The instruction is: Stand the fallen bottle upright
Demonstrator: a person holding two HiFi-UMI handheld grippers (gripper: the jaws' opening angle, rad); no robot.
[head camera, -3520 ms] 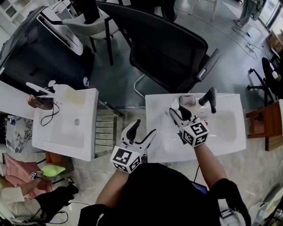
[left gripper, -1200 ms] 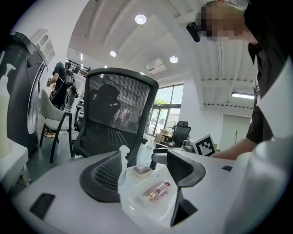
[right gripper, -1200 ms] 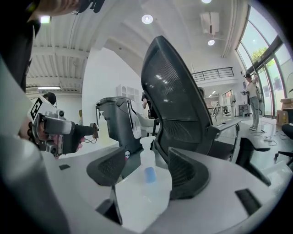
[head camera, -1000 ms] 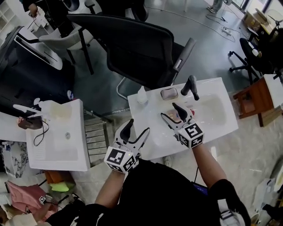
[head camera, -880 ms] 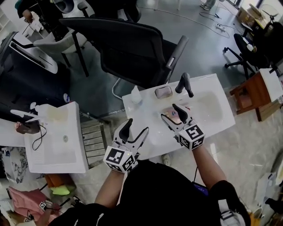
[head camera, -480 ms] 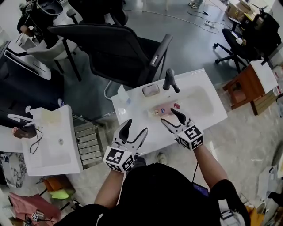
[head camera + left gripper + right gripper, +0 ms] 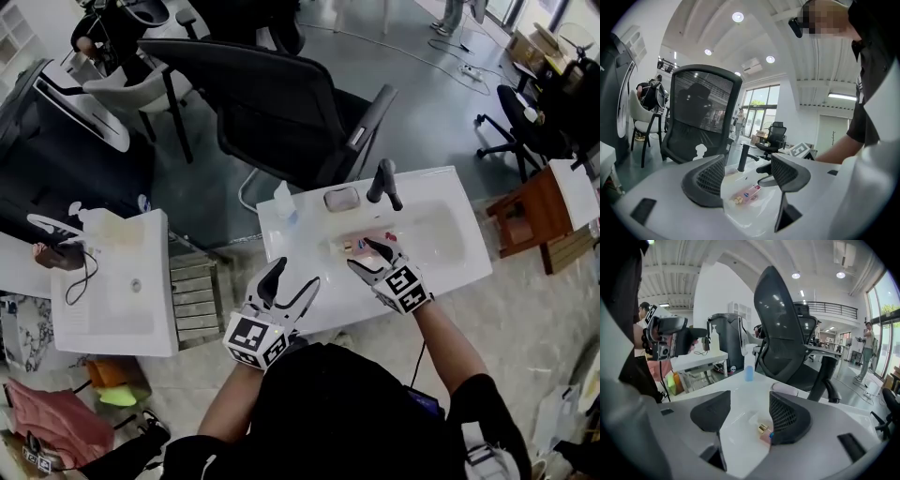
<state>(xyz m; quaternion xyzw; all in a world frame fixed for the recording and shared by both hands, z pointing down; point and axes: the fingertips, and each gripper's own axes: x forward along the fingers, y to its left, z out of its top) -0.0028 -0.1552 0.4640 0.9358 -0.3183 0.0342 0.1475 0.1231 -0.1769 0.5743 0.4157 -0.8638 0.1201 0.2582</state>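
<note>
A small pink bottle (image 7: 360,246) with a gold cap lies on its side on the white washbasin top (image 7: 309,234), left of the bowl. My right gripper (image 7: 368,256) points down at it, open. Its jaws have just been closing a little. In the right gripper view the gold cap (image 7: 762,429) shows low in the gap beside the right-hand jaw, and neither pad presses on it. My left gripper (image 7: 292,281) hovers open at the counter's front edge with nothing between its fingers. From the left gripper view the bottle (image 7: 746,194) lies ahead.
A black faucet (image 7: 382,181), a soap dish (image 7: 341,199) and a small clear bottle with blue liquid (image 7: 284,202) stand along the counter's back. A black office chair (image 7: 281,103) is behind it. Another white basin (image 7: 112,281) is at left, a wooden stool (image 7: 544,211) at right.
My right gripper has come down and forward onto the fallen bottle, its jaws slightly narrower. The left gripper has drifted a little along the front edge. The head view has shifted.
</note>
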